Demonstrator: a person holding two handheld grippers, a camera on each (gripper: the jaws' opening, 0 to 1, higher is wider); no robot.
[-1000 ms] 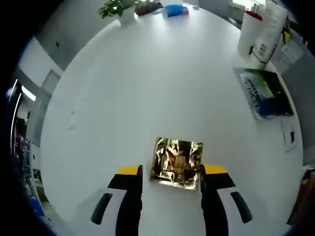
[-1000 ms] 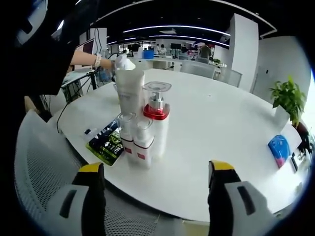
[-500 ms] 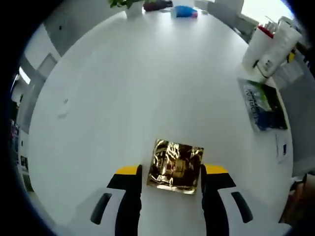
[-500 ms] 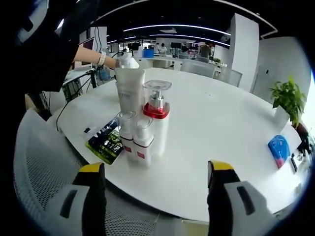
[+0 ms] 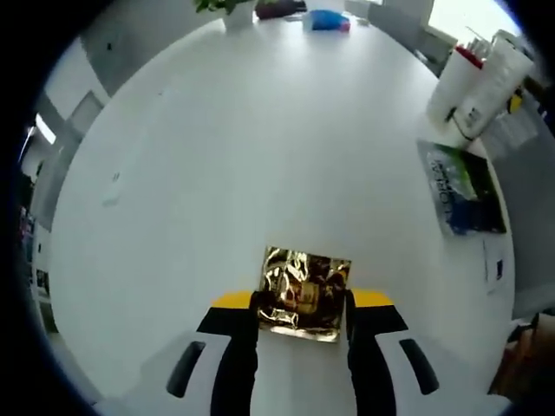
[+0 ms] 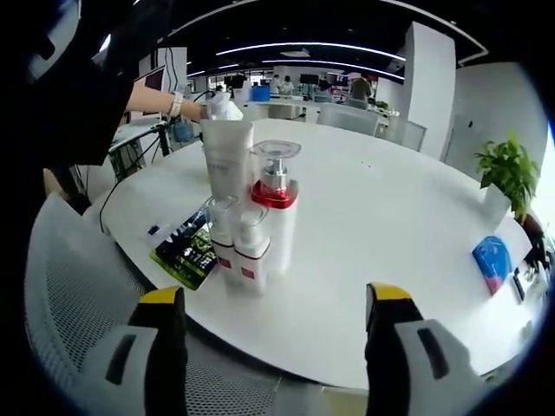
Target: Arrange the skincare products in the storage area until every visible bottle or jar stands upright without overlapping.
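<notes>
Round white surface (image 5: 260, 147) across most of the left gripper view. Cluster of upright bottles (image 6: 251, 212) left of centre in the right gripper view, green sachet (image 6: 186, 251) flat beside it. Right claw (image 6: 273, 338) wide open at bottom, holding nothing. Left claw (image 5: 299, 334) closed against the sides of a gold foil box (image 5: 299, 295), low centre

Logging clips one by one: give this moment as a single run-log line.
left hand-held gripper: closing around gold box | right hand-held gripper: open, empty | bottles: upright, clustered on table
</notes>
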